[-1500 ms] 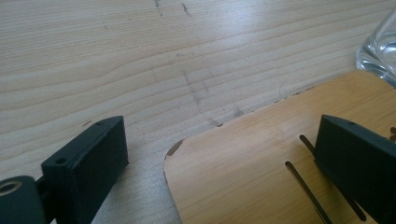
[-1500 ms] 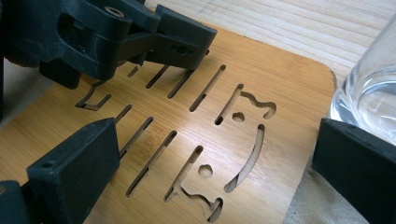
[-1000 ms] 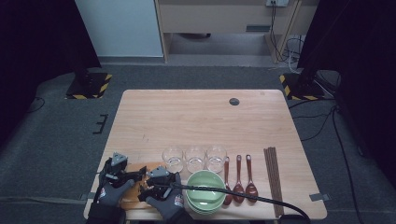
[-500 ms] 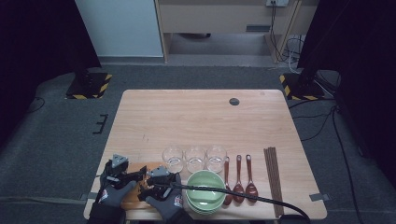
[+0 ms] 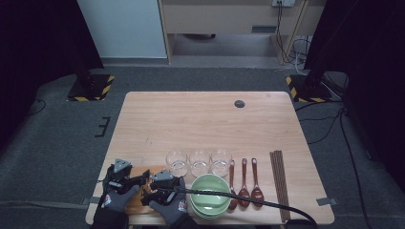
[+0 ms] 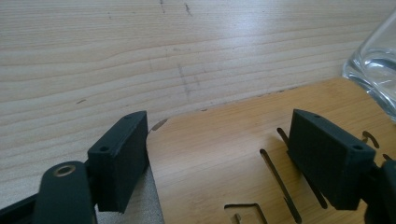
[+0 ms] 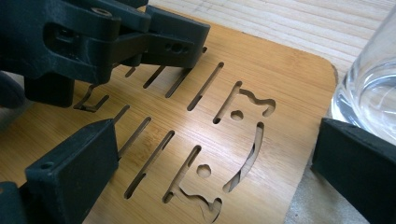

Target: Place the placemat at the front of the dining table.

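A bamboo board (image 5: 145,170) with slots and cut-out shapes lies flat at the table's near left corner. My left gripper (image 5: 137,181) is low over its left part. In the left gripper view (image 6: 224,158) the jaws have just been closing and still stand apart: one beside the board's rounded corner (image 6: 205,154), the other over its slots. My right gripper (image 5: 154,187) is open wide across the board (image 7: 205,116), with one jaw over the wood and the other past its edge by a glass (image 7: 369,88). The left gripper (image 7: 116,42) shows just beyond it.
Three clear glasses (image 5: 199,162) stand in a row right of the board, one close to its corner (image 6: 373,70). Stacked green bowls (image 5: 210,188), three brown spoons (image 5: 244,181) and dark chopsticks (image 5: 279,183) lie further right. The right gripper's cable crosses the bowls.
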Motion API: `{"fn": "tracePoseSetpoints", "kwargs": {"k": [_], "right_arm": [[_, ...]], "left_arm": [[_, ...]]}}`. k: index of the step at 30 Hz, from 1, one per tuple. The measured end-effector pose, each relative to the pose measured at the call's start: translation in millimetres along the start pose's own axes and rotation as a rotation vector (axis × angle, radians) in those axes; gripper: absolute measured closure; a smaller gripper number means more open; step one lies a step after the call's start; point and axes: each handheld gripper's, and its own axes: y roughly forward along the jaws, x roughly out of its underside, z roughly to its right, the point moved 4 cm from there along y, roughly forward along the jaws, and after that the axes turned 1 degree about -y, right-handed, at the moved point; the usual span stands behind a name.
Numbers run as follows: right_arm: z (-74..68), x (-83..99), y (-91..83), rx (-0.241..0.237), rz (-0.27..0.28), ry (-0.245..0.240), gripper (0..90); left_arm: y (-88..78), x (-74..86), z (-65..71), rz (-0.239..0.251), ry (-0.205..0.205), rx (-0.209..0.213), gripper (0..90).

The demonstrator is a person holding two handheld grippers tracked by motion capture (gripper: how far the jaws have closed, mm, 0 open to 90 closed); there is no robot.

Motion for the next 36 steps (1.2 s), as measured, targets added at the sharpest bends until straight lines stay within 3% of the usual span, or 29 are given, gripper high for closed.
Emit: {"fn": "tracePoseSetpoints", "kwargs": {"k": [18,26,36], "right_arm": [[0.0,-1.0,0.2,0.004,0.008,0.012,3.0],[-1.7,-2.8,-3.6,0.012,0.021,0.005,3.6],[-6.8,-10.8,-16.6,0.017,0.049,-0.018,3.6]], "left_arm": [[-1.3,-2.1,0.1,-0.014,-0.016,-0.005,21.4],[-8.4,-6.1,3.8,-0.002,0.013,-0.022,21.5],[-23.5,-13.4,5.5,0.030,0.003,-0.019,21.5]]}}
